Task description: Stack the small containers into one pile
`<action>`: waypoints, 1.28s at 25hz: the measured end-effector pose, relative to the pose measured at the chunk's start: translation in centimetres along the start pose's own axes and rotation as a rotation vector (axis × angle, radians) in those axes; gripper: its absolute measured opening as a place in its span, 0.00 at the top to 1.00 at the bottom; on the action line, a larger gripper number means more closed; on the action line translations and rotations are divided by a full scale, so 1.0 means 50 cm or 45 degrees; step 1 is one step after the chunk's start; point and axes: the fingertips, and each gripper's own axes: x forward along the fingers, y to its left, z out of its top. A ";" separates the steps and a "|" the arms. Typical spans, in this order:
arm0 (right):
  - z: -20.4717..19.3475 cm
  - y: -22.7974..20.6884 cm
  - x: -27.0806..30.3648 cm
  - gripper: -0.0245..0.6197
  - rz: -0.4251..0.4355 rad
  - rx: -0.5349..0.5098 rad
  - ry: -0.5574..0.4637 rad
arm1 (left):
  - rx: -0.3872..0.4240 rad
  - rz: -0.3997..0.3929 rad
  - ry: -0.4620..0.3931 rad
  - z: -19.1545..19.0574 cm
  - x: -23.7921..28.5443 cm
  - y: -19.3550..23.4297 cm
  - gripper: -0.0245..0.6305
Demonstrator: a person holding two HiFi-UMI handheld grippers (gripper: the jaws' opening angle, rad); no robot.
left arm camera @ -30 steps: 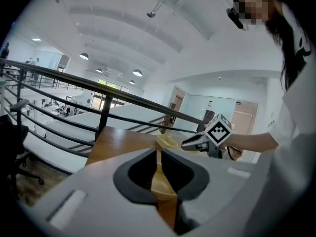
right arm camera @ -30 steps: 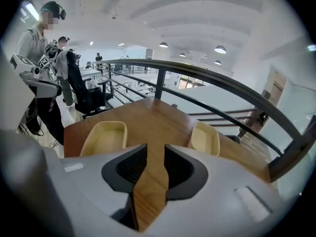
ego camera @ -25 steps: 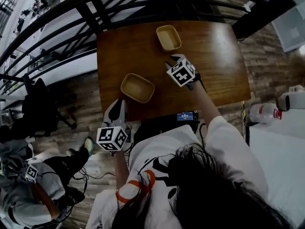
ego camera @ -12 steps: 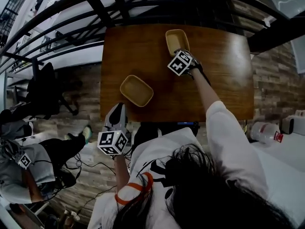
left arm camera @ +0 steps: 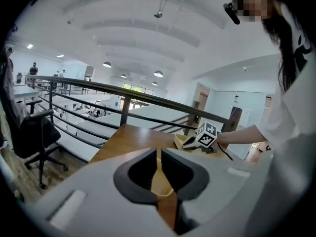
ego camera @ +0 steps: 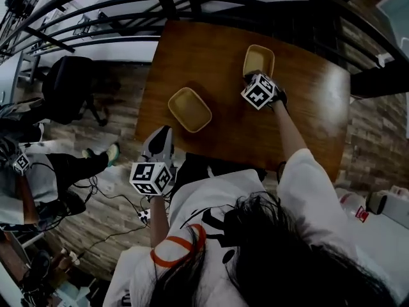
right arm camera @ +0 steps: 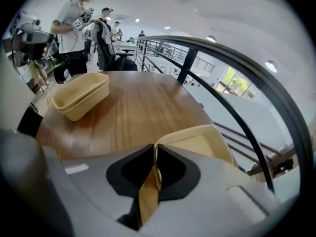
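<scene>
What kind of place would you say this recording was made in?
Probably an open-plan office or lab, perhaps on an upper level: a wooden table stands by a dark metal railing, with a black office chair on the wood-look floor nearby.

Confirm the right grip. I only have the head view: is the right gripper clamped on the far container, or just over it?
Observer: Clamped. In the right gripper view, the right gripper has just been closing its jaws, and its pads now pinch the near wall of the far container.
Operator: Left gripper holding anything?
Observer: No. The left gripper view shows the left gripper with jaws almost together and nothing between them. The near container lies beyond the tips.
</scene>
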 end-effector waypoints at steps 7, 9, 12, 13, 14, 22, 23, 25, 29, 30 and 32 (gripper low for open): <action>0.078 0.089 -0.087 0.89 0.086 -0.186 -0.186 | -0.002 0.031 -0.020 -0.002 -0.014 0.003 0.96; 0.106 0.122 -0.111 0.89 0.118 -0.247 -0.233 | -0.004 0.039 -0.026 -0.002 -0.021 0.002 0.96; 0.146 0.174 -0.147 0.89 0.165 -0.339 -0.301 | -0.006 0.047 -0.039 -0.003 -0.033 -0.005 0.96; 0.158 0.193 -0.156 0.89 0.184 -0.372 -0.323 | -0.007 0.051 -0.043 -0.004 -0.037 -0.007 0.96; 0.168 0.213 -0.165 0.89 0.205 -0.406 -0.342 | -0.009 0.054 -0.047 -0.006 -0.040 -0.009 0.96; 0.182 0.395 -0.218 0.89 0.427 -0.732 -0.433 | -0.016 0.099 -0.079 -0.032 -0.075 -0.037 0.96; 0.182 0.416 -0.223 0.89 0.455 -0.763 -0.435 | -0.018 0.103 -0.082 -0.033 -0.082 -0.037 0.96; 0.183 0.456 -0.227 0.89 0.507 -0.821 -0.435 | -0.024 0.114 -0.089 -0.036 -0.093 -0.032 0.96; 0.182 0.519 -0.216 0.89 0.585 -0.910 -0.425 | -0.038 0.140 -0.102 -0.047 -0.114 -0.017 0.96; 0.181 0.531 -0.211 0.89 0.602 -0.922 -0.421 | -0.043 0.147 -0.106 -0.049 -0.118 -0.014 0.96; 0.180 0.550 -0.201 0.89 0.631 -0.943 -0.406 | -0.051 0.160 -0.114 -0.051 -0.127 -0.007 0.96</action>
